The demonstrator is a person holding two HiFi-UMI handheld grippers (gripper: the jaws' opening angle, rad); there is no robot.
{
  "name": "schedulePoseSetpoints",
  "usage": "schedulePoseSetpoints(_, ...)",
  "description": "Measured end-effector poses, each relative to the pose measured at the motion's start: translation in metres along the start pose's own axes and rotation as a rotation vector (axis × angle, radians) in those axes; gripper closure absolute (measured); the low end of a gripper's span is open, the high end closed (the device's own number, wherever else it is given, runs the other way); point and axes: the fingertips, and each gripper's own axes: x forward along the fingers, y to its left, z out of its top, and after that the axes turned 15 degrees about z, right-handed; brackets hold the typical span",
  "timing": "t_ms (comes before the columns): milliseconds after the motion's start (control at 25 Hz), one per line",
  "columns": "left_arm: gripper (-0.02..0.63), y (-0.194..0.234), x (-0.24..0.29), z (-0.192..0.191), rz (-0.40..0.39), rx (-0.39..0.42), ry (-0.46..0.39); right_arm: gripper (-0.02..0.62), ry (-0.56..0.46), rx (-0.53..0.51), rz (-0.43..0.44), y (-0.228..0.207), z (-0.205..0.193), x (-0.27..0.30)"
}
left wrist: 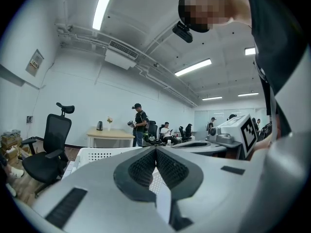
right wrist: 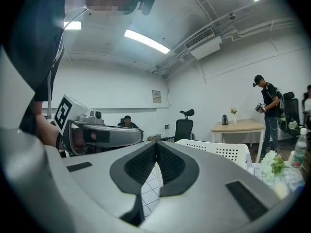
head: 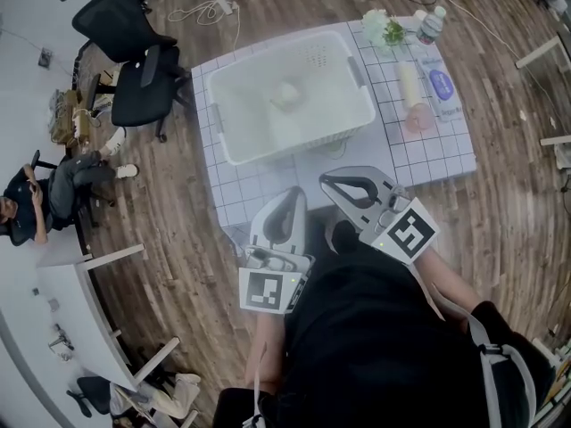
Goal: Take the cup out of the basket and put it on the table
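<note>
The table (head: 428, 150) is set straight ahead, within reach; the open-topped basket (head: 217, 114) is stood on its left part, so it can be entered from above; the left gripper (head: 293, 194) and right gripper (head: 326, 181) are held at the near edge, jaws pressed together on nothing, judged unready for grasping; the cup (head: 285, 96) is seen inside the basket, near its middle.

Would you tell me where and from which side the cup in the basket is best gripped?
Probably grip the cup across its upper wall, coming straight down from above: it sits near the middle of the basket, whose tall walls block any level approach. Whether it stands or lies is too blurred to tell.
</note>
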Motion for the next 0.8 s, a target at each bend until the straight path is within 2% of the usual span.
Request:
schedulePoseSetpoints(440,0.597,0.036,0.025,0.011,-0.083,-0.006,-0.001,0.580,0.026,0.004,-0.088,-0.020,0.006,0.034)
schedulePoseSetpoints(640,0.597,0.050,0.037,0.010,-0.136,0.019,0.000,0.580,0.025,-0.016,-0.124,-0.030,0.010,0.050)
schedulePoseSetpoints(800,0.597,0.060,0.044,0.009,-0.163,0.009,0.028,0.580,0.029,-0.008,-0.156,-0.037,0.011,0.060)
